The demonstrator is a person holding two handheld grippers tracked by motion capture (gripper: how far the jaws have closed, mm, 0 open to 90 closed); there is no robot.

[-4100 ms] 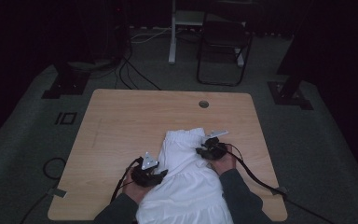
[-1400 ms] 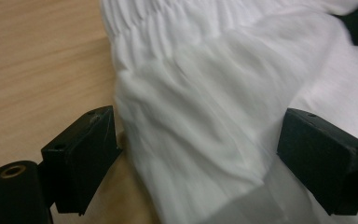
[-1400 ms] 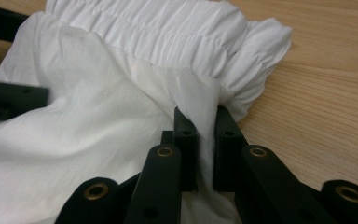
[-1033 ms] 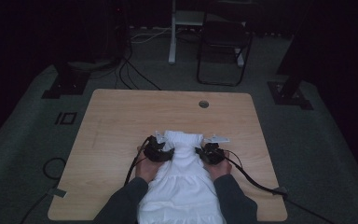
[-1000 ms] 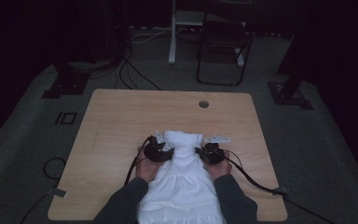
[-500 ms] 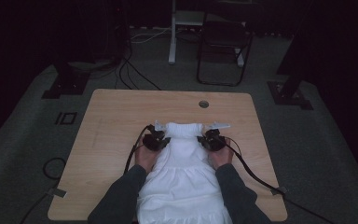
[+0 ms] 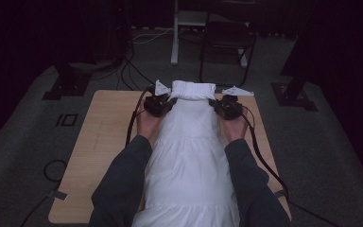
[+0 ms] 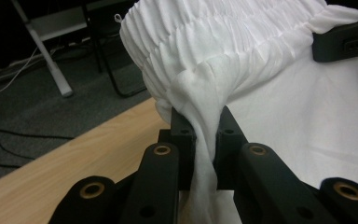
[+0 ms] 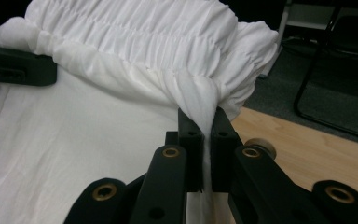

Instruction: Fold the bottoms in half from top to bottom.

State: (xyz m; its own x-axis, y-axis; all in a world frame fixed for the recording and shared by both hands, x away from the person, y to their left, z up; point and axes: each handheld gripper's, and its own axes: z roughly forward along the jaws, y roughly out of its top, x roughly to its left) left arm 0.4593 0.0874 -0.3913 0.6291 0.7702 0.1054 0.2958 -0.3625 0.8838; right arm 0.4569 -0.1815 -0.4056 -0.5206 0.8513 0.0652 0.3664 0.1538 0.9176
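My left gripper [image 8: 204, 140] and right gripper [image 9: 204, 135] each pinch a side of the white cotton dress's gathered waistband [image 7: 193, 90], held above the wooden table [image 7: 104, 127]; gripping looks done, spreading or folding remains

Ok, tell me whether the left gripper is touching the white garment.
Touching. In the left gripper view, the left gripper has its jaws pinched shut on a fold of the white garment just below the gathered band, with cloth pressed between the pads.
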